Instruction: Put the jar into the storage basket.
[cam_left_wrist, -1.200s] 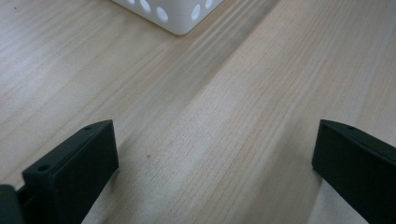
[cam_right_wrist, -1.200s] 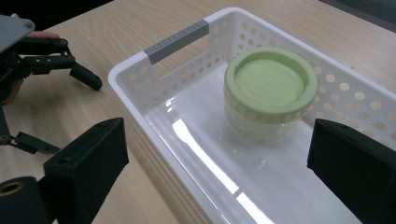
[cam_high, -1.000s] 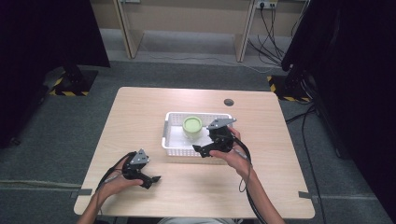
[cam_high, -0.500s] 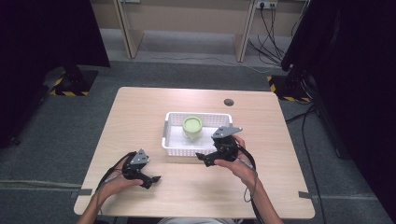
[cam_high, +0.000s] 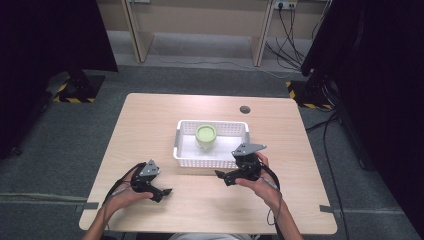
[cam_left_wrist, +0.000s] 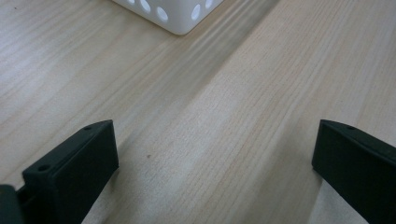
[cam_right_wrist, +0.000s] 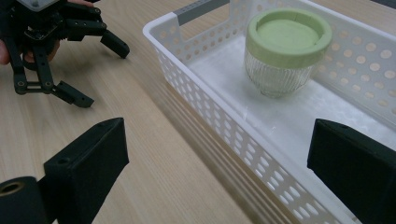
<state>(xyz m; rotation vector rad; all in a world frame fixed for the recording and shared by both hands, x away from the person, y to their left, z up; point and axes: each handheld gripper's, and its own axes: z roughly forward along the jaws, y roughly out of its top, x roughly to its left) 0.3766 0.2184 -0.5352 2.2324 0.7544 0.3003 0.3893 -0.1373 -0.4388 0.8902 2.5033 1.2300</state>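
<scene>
A white perforated basket (cam_high: 182, 141) (cam_right_wrist: 196, 100) stands in the middle of the table. Inside it stands a ribbed glass jar with a green lid (cam_high: 206, 135) (cam_right_wrist: 286, 37), upright. My right gripper (cam_high: 223, 177) (cam_right_wrist: 215, 182) is open, low over the table just in front of the basket's near wall, nothing between its jaws. My left gripper (cam_high: 163, 194) (cam_left_wrist: 212, 172) is open too, over bare wood at the front left, and the right gripper view catches it at its far left (cam_right_wrist: 100, 72). A basket corner (cam_left_wrist: 175, 11) appears at the top of the left gripper view.
A small dark round grommet (cam_high: 244, 109) sits near the table's back edge. Table legs, cables and dark curtains stand beyond the table. Bare wood lies to both sides of the basket and along the front edge.
My right gripper has drawn back from over the basket toward the front of the table and come down lower. The left gripper has stayed put.
</scene>
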